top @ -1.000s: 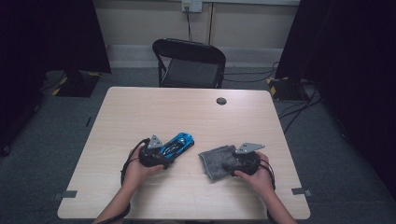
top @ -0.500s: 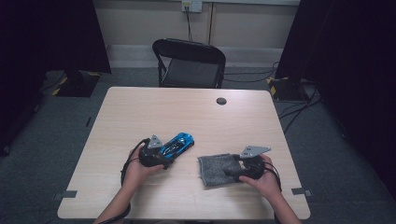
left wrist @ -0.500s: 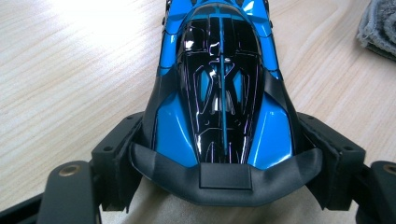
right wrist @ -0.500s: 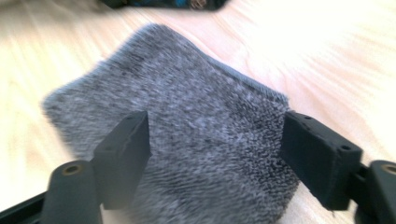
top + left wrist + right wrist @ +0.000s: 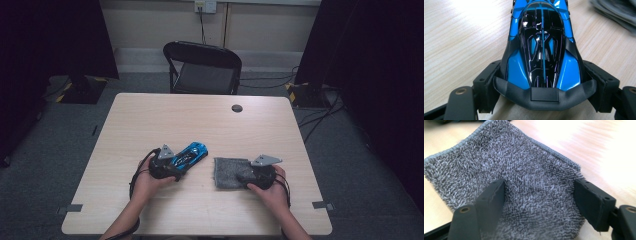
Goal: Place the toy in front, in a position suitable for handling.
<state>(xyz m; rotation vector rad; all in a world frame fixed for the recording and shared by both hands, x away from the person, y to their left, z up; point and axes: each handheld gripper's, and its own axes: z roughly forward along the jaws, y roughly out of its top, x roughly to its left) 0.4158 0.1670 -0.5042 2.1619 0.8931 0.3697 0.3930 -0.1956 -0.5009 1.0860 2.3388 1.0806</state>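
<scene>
The left gripper (image 5: 167,167) has its jaws clamped on the rear of the blue car (image 5: 541,47), one pad on each flank; the car's nose points toward 2 o'clock on the bench (image 5: 150,115). At the car's 3 o'clock the grey cloth (image 5: 524,187) lies flat under the right gripper (image 5: 539,195), whose jaws stand apart over it and have just been closing slightly, pads resting on the pile without pinching.

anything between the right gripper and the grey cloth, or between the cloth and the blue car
Nothing visible. The right gripper has its open jaws down over the grey cloth, and bare table separates the cloth from the blue toy car clamped in the left gripper.
</scene>
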